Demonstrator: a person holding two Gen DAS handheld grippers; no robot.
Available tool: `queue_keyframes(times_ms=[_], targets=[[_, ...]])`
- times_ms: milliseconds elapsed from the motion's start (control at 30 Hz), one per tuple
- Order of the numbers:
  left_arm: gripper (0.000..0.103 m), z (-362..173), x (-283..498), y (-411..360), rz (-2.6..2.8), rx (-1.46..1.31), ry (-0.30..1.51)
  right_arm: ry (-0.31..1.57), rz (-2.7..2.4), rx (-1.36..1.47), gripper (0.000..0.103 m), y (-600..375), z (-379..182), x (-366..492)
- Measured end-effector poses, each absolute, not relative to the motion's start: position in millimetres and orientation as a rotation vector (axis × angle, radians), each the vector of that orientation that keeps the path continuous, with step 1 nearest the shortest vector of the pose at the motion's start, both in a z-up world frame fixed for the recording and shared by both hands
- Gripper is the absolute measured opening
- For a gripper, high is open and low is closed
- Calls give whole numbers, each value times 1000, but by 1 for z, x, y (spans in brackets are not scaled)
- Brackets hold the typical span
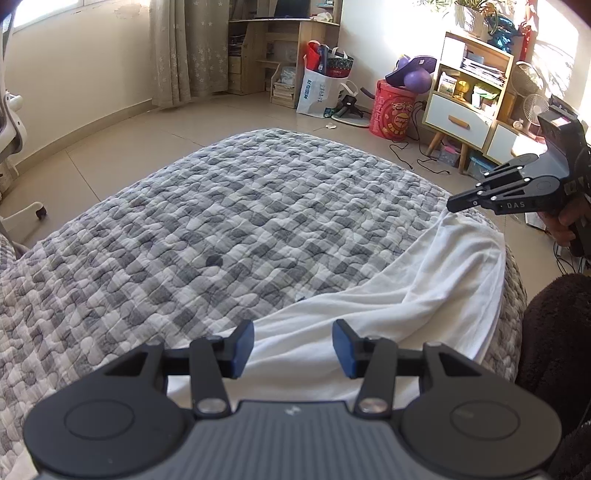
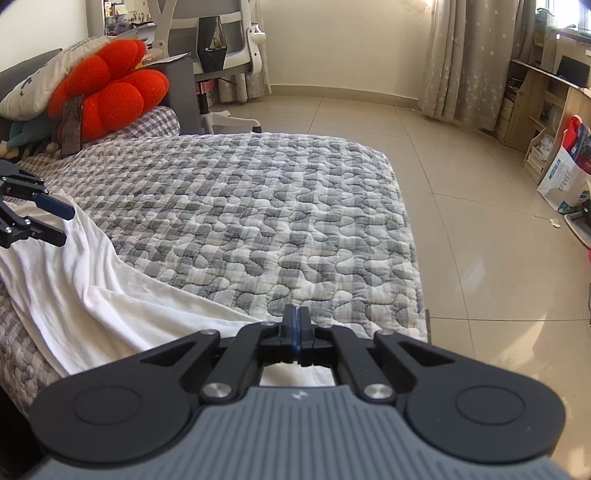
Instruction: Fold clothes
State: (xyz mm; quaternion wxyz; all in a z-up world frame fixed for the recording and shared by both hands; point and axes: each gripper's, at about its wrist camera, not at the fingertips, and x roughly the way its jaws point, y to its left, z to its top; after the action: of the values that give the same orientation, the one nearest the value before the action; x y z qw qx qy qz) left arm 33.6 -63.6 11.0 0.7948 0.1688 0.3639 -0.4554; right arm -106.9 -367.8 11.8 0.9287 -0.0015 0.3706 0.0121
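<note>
White garment on quilt; L tool gapes, R tool pinched closed.

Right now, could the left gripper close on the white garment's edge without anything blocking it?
Probably yes: the left gripper is open just above the white garment on the checked quilt, nothing lies between, and the right gripper is well aside.

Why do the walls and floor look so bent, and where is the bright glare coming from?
Both wrist views use fisheye lenses, so edges curve. Left wrist view: sunlight washes out the wall above the shelf unit. Right wrist view: the tiled floor shows a soft sheen; the quilt stays sharp.
</note>
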Motion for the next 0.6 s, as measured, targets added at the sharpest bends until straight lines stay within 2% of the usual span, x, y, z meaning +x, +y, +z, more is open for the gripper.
queue_keyframes(times_ms=[200, 233, 433, 600], targets=[[48, 15, 42, -57, -980, 338, 788, 767, 47, 11, 0, -370, 19, -113], [48, 15, 43, -56, -978, 329, 792, 772, 49, 7, 10, -369, 18, -112], [48, 14, 39, -52, -977, 327, 803, 796, 69, 10, 29, -365, 8, -105], [48, 13, 37, -52, -975, 333, 812, 804, 83, -6, 29, -359, -3, -100]])
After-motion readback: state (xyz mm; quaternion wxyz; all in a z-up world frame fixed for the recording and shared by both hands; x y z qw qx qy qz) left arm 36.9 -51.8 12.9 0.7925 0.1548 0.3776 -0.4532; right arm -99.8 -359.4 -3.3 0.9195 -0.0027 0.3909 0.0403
